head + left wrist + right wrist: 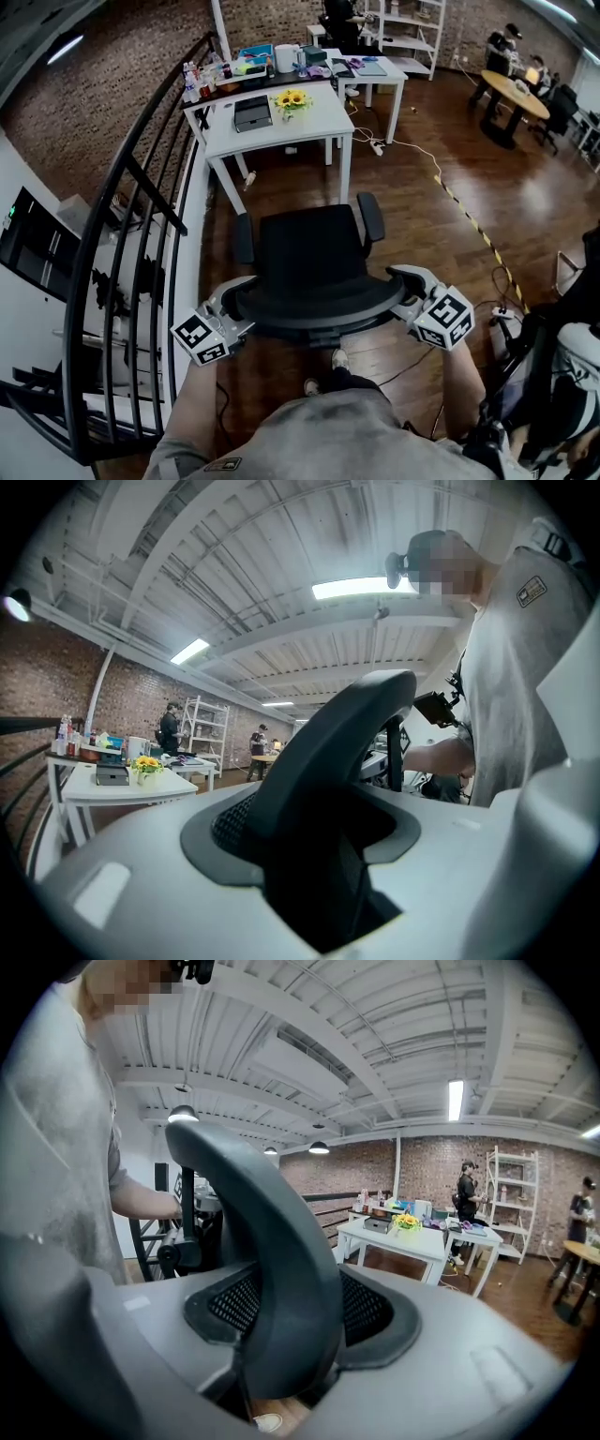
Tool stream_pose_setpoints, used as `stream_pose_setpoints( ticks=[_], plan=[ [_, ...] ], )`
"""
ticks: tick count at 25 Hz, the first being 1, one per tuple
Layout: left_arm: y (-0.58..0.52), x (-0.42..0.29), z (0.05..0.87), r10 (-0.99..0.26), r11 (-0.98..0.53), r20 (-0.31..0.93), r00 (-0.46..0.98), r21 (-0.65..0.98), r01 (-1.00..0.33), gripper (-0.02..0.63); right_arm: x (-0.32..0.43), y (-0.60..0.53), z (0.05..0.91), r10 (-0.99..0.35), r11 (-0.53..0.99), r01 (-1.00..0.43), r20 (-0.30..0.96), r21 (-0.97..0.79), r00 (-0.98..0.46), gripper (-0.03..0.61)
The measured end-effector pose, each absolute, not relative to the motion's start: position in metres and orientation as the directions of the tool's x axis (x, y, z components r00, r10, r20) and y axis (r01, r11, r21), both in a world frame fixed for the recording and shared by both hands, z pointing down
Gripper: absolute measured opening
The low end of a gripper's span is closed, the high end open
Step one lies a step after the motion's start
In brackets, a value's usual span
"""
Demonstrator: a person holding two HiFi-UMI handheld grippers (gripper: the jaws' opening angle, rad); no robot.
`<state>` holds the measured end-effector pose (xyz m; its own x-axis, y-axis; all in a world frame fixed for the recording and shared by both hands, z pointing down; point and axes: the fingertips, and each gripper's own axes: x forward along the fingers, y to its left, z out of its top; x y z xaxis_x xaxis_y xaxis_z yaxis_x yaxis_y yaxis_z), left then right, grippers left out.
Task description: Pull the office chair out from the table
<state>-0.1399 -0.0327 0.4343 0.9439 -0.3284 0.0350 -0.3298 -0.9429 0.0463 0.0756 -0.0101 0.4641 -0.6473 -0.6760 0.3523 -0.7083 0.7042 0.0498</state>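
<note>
A black office chair [309,248] stands on the wood floor, well back from the white table [323,127], with its seat facing the table. Its curved backrest [319,317] is right in front of me. My left gripper [232,305] is shut on the backrest's left end and my right gripper [405,286] on its right end. In the left gripper view the black backrest rim [328,752] fills the gap of the left gripper [319,855]. The right gripper view shows the same rim [272,1260] wedged in the right gripper [291,1354].
A black stair railing [141,206] runs close along the left. A white cable and power strip [380,145] and striped floor tape [469,220] lie to the right. Gear [562,375] stands at the near right. A second table [380,70] and people are further back.
</note>
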Motion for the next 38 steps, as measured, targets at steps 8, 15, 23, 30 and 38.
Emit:
stream_pose_setpoints(
  ticks=[8,15,23,30,38],
  plan=[
    [-0.028,-0.188,0.424,-0.510,-0.860,-0.018,0.860,0.000,-0.510,0.264,0.084,0.012,0.453,-0.741,0.648,-0.758,0.291,0.074,-0.605,0.275],
    [0.015,-0.206,0.433,-0.582,-0.813,-0.001,0.813,0.028,-0.582,0.222,0.092,0.046,0.449,-0.739,0.656,-0.750,0.267,0.078,-0.619,0.245],
    [0.103,-0.147,0.441,-0.570,-0.821,-0.016,0.821,0.054,-0.569,0.007,0.089,0.119,0.464,-0.621,0.773,-0.631,0.284,0.065,-0.731,0.087],
    [0.179,-0.093,0.463,-0.524,-0.847,0.008,0.852,0.104,-0.522,0.003,0.085,0.185,0.480,-0.540,0.831,-0.555,0.275,0.026,-0.796,0.006],
    [0.258,-0.058,0.488,-0.483,-0.858,0.068,0.873,0.162,-0.487,0.003,0.075,0.251,0.511,-0.457,0.869,-0.493,0.305,-0.047,-0.835,0.006]
  ],
)
